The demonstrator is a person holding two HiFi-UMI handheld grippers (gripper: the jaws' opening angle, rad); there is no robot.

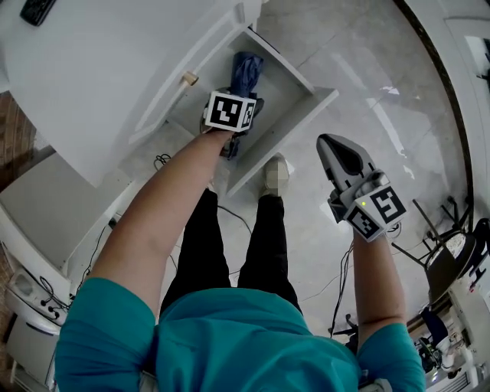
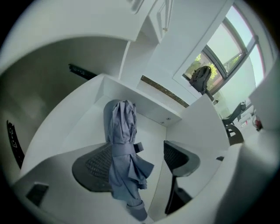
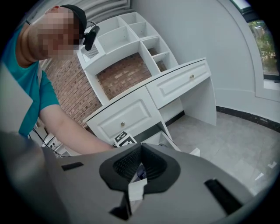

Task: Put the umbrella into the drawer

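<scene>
A folded blue-grey umbrella point(image 2: 124, 148) with its strap wrapped round it lies lengthwise on the floor of the open white drawer point(image 2: 78, 127). My left gripper point(image 2: 135, 164) hangs above it with its jaws wide apart, and neither pad point(image 2: 178, 156) touches the fabric. In the head view the umbrella point(image 1: 246, 70) shows in the drawer point(image 1: 302, 84) beyond the left gripper point(image 1: 232, 142), whose marker cube hides the jaws. My right gripper point(image 1: 331, 145) is held over the floor to the right of the drawer. Its jaws point(image 3: 140, 168) are together with nothing between them.
The white desk top point(image 1: 92, 76) overhangs the drawer at the left, with a black object point(image 1: 37, 9) at its far corner. Cables point(image 1: 161, 161) lie on the tiled floor. The person's foot point(image 1: 276, 174) stands by the drawer front. A chair point(image 1: 452, 253) and clutter are at the right.
</scene>
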